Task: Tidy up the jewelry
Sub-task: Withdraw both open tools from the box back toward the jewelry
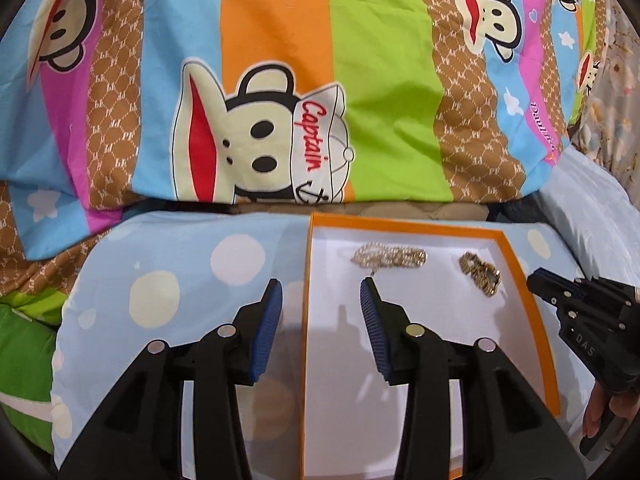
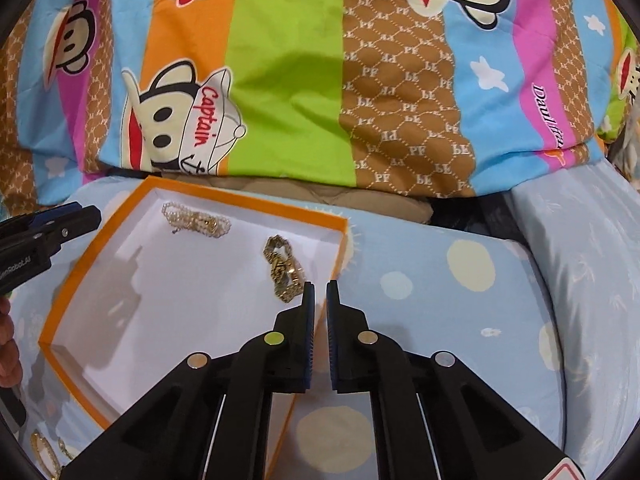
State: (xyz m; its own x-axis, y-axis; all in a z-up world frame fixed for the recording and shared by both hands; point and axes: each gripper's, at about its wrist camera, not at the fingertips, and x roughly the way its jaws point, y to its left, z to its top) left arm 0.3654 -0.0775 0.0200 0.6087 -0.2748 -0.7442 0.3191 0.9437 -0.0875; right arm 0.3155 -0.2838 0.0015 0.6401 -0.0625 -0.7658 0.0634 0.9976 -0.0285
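Sorting so far: two pieces already lie in the orange-rimmed box (image 2: 240,200), a likely sign that the organizing is partly done.
Pearly chain (image 1: 388,257): bunched near the box's far wall, lying loose on the white floor, nothing touching it.
Gold bracelet (image 2: 282,274): curled near the box's right wall, just beyond the right gripper's tips and apart from the pearly chain, which keeps the two from tangling.
Right gripper (image 2: 318,286): jaws drawn almost together with only a sliver between the pads, nothing visibly pinched; it sits over the box's right rim, which suggests it has let the bracelet go.
Left gripper (image 1: 322,288): jaws partly spread and empty, straddling the box's left wall, one pad over the spotted sheet and the other over the box floor, its tip close to the chain.
More jewelry (image 2: 46,454): gold pieces on the sheet by the box's near corner, at the bottom left of the right wrist view; probably next to go in.
Surroundings: a pale blue spotted sheet (image 1: 180,280) under the box, a bright monkey-print quilt (image 1: 360,100) heaped behind.
Obstacles: the raised rim is the only thing to clear; the soft bedding could let the box tip.
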